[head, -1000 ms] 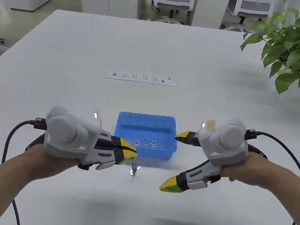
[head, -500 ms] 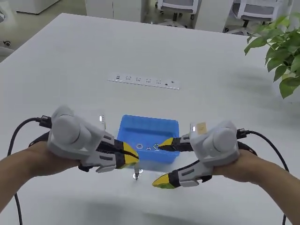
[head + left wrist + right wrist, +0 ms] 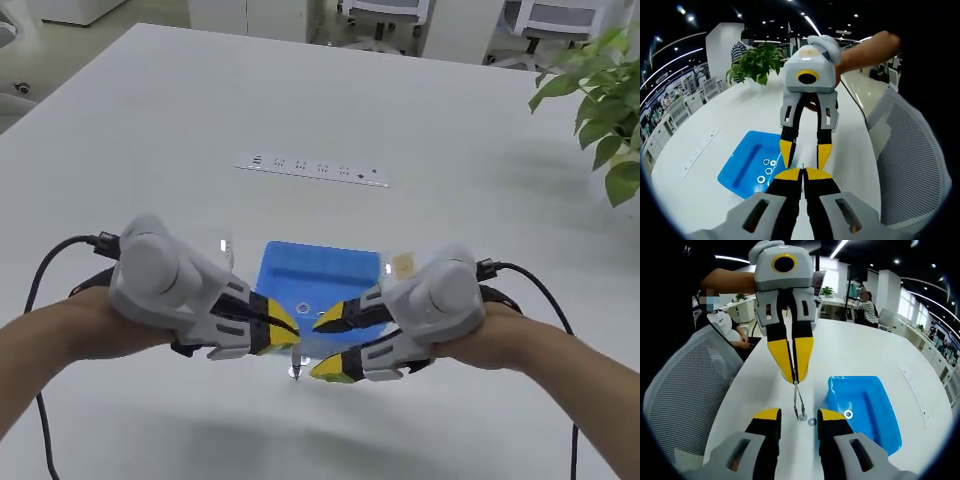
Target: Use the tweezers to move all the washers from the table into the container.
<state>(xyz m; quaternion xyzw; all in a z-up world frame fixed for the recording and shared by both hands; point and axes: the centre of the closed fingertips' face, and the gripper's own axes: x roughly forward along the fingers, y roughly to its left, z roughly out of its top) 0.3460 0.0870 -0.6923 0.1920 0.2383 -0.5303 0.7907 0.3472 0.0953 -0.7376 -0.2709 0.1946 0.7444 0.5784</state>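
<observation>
So, two small silver ring washers (image 3: 812, 421) lie on the white tabletop (image 3: 430, 120), just beside the near wall of the shallow blue plastic container (image 3: 875, 410). The thin metal tweezers (image 3: 797, 399) point down with their tips on the washer further from that wall. Can't tell if it's actually pinched. More washers sit inside the container, four going by the left gripper view.

The left gripper (image 3: 795, 379) has its yellow-tipped jaws pressed together on the top of the tweezers. The right gripper (image 3: 800, 415) faces it nose to nose with its jaws spread wide, and in its own view the tweezers' tips show between them.

It's a tight spot: both grippers, the tweezers and the container's wall are all crowded together. Past the container there's open tabletop out to the white power strip (image 3: 310, 168), well apart. The table's near edge runs close behind the hands, with a grey mesh chair (image 3: 685, 400) right by it. A green leafy plant (image 3: 600, 90) stands off the far right side.
</observation>
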